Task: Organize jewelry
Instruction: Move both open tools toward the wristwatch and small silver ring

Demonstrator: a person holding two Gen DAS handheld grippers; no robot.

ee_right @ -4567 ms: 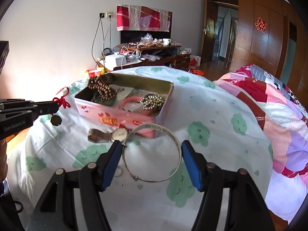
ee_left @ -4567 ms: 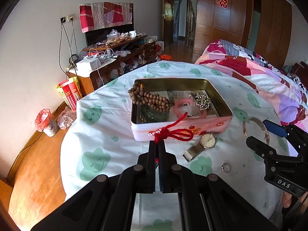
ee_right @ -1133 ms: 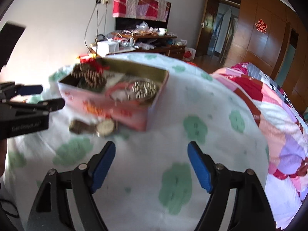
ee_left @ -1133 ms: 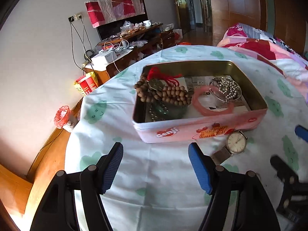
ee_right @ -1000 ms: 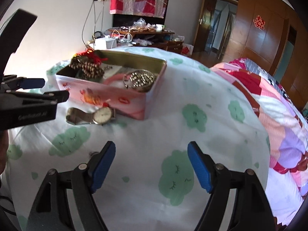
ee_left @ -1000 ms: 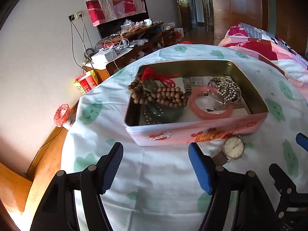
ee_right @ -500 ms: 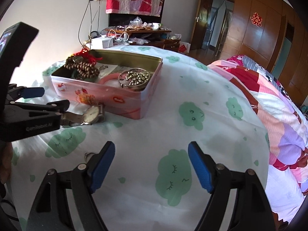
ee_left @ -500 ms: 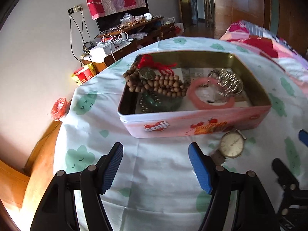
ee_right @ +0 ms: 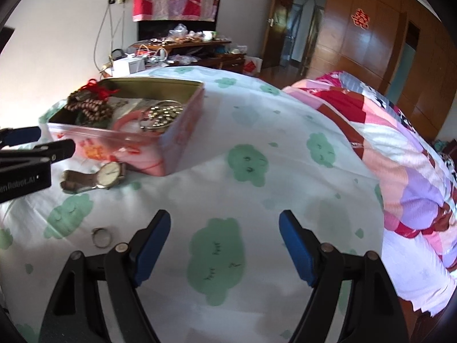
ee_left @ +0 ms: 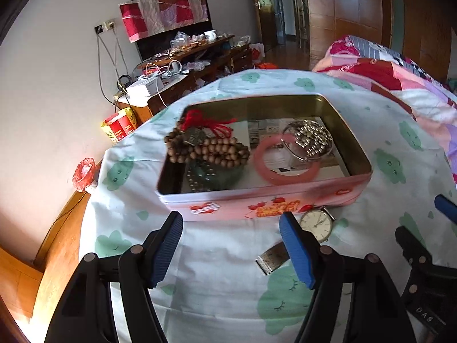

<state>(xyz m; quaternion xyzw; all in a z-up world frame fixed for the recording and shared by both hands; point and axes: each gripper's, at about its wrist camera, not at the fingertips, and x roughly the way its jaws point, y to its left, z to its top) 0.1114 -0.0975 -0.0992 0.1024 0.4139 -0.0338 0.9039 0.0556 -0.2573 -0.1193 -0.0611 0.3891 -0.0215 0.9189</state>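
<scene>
A pink tin box sits on the table. It holds brown wooden beads, a red tasselled cord, a pink bangle and a silver bead bracelet. A wristwatch lies on the cloth in front of the tin. A small ring lies near my right gripper's left finger. My left gripper is open and empty, close to the tin's front wall, its right finger beside the watch. My right gripper is open and empty over bare cloth.
The round table has a white cloth with green cloud prints. A bed with a patchwork quilt is at the right. A cluttered wooden cabinet stands by the far wall. The wood floor lies off the table's left edge.
Since 4.6 s ago the red cord and the silver bangle have gone into the tin and both grippers opened. In the last second the left gripper has moved closer to the tin and watch.
</scene>
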